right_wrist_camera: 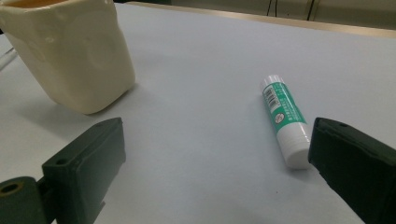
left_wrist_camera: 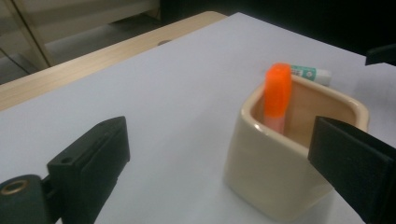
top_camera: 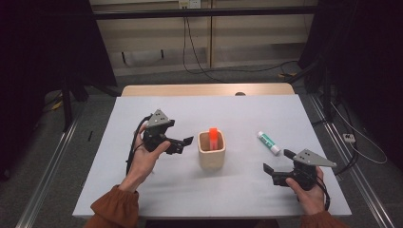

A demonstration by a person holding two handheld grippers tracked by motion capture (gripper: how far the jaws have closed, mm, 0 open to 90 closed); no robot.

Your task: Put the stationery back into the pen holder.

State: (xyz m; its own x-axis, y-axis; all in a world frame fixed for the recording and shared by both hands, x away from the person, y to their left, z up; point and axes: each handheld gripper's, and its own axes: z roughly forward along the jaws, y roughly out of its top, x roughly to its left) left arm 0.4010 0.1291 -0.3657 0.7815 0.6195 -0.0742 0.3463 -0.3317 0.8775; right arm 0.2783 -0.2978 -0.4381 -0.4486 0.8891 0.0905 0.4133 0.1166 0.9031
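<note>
A cream square cup [top_camera: 211,153] [left_wrist_camera: 289,163] [right_wrist_camera: 70,51] stands mid-table with an orange-capped stick [top_camera: 213,137] [left_wrist_camera: 277,95] upright inside it. A white and green glue stick [top_camera: 268,142] [right_wrist_camera: 285,119] [left_wrist_camera: 310,73] lies flat to the cup's right. My left gripper [top_camera: 189,142] [left_wrist_camera: 224,172] hovers just left of the cup, open, nothing between its jaws. My right gripper [top_camera: 278,161] [right_wrist_camera: 219,168] sits near the front right, open and empty, with the glue stick just beyond its right jaw.
The table has a white top [top_camera: 199,114] with a wooden strip [top_camera: 204,90] along its far edge. Cables [top_camera: 351,142] trail on the floor to the right. Dark stands and curtains flank the table on both sides.
</note>
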